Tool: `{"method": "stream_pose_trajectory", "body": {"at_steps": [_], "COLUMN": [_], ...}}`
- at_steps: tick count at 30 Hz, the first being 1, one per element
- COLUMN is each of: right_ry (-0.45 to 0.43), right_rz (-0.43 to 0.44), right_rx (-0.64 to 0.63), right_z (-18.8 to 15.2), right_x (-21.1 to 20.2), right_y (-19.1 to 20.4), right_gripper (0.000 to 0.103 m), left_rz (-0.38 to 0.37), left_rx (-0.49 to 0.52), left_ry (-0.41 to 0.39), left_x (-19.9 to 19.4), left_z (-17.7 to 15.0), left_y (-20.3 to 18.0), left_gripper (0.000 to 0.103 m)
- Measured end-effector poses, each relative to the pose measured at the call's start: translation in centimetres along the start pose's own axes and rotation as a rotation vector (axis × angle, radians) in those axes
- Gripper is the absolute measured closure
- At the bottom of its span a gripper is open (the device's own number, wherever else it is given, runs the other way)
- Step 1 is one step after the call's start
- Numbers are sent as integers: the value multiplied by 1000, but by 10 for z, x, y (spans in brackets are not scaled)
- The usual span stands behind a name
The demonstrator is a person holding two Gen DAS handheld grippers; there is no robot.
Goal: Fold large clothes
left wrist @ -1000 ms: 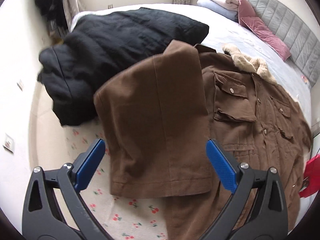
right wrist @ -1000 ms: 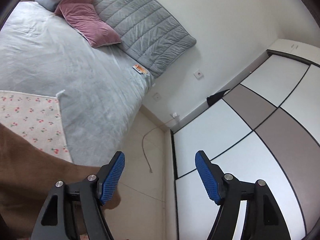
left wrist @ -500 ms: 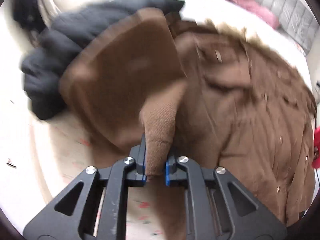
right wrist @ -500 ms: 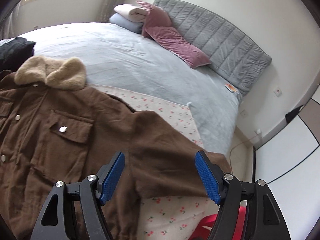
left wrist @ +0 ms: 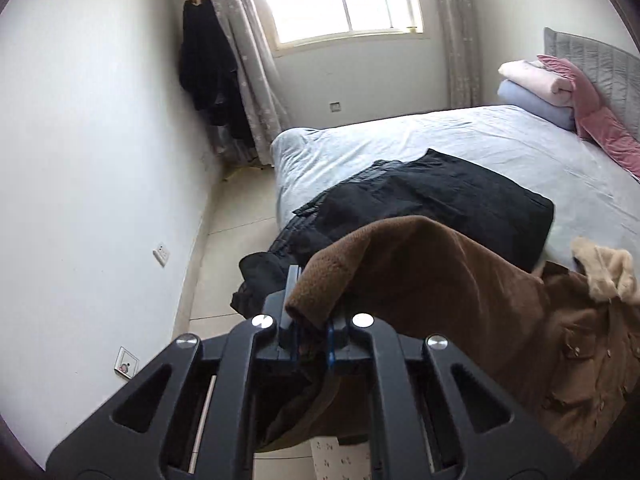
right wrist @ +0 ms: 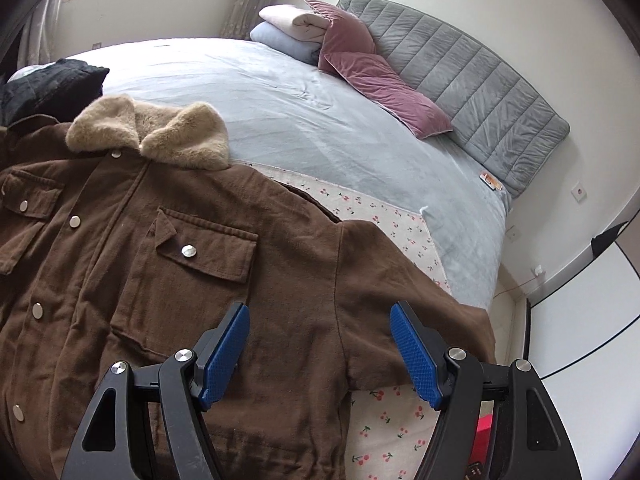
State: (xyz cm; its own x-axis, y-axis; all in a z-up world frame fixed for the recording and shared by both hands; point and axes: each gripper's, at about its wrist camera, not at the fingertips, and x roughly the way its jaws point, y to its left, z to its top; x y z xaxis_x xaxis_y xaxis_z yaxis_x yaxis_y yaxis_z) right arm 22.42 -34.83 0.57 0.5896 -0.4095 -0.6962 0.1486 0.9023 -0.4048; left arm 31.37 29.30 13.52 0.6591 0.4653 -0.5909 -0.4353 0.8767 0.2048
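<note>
A brown jacket [right wrist: 168,264] with a tan fur collar [right wrist: 148,136] lies front up on the bed, over a cherry-print sheet [right wrist: 384,216]. My left gripper [left wrist: 310,322] is shut on the cuff of the jacket's sleeve [left wrist: 420,264] and holds it lifted above the bed. The jacket's body shows in the left wrist view [left wrist: 580,344]. My right gripper [right wrist: 320,344] is open and empty, hovering over the jacket's side near the other sleeve [right wrist: 420,312].
A black padded coat [left wrist: 432,200] lies on the grey-blue bed [right wrist: 320,112] beside the jacket. Pink pillows [right wrist: 372,72] and folded blankets [right wrist: 288,24] sit by the grey headboard [right wrist: 472,76]. A wall [left wrist: 80,160] and floor strip are left of the bed.
My left gripper closed on the sleeve cuff and lifted it, tilting up toward the window. My right gripper swung from the wardrobe side to over the jacket, still open.
</note>
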Motion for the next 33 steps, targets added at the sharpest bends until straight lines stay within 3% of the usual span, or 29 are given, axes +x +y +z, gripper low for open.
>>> {"method": "stream_pose_trajectory", "body": {"at_steps": [6, 9, 10, 12, 13, 19, 24, 33], "right_ry": [23, 28, 32, 47, 53, 52, 31, 80], "right_rz": [-27, -11, 1, 35, 50, 174, 294, 460], "right_rx": [-6, 5, 9, 23, 32, 77, 83, 95], "right_z": [-2, -6, -8, -11, -12, -28, -58, -148], "right_x": [8, 6, 5, 1, -2, -40, -85, -136], "right_y": [-2, -8, -10, -16, -18, -29, -30, -29], "right_gripper": [29, 29, 29, 29, 29, 29, 21, 18], "left_rz": [159, 223, 213, 147, 120, -67, -256, -623], "left_rx": [-63, -68, -61, -40, -28, 74, 134, 174], "left_ry": [93, 142, 139, 129, 119, 104, 104, 282], "left_x": [101, 126, 126, 118, 111, 42, -27, -105], "left_z": [-2, -19, -23, -30, -33, -60, -111, -232], "left_y": [6, 3, 0, -10, -13, -34, -45, -71], "left_gripper": [88, 62, 46, 25, 22, 17, 9, 9]}}
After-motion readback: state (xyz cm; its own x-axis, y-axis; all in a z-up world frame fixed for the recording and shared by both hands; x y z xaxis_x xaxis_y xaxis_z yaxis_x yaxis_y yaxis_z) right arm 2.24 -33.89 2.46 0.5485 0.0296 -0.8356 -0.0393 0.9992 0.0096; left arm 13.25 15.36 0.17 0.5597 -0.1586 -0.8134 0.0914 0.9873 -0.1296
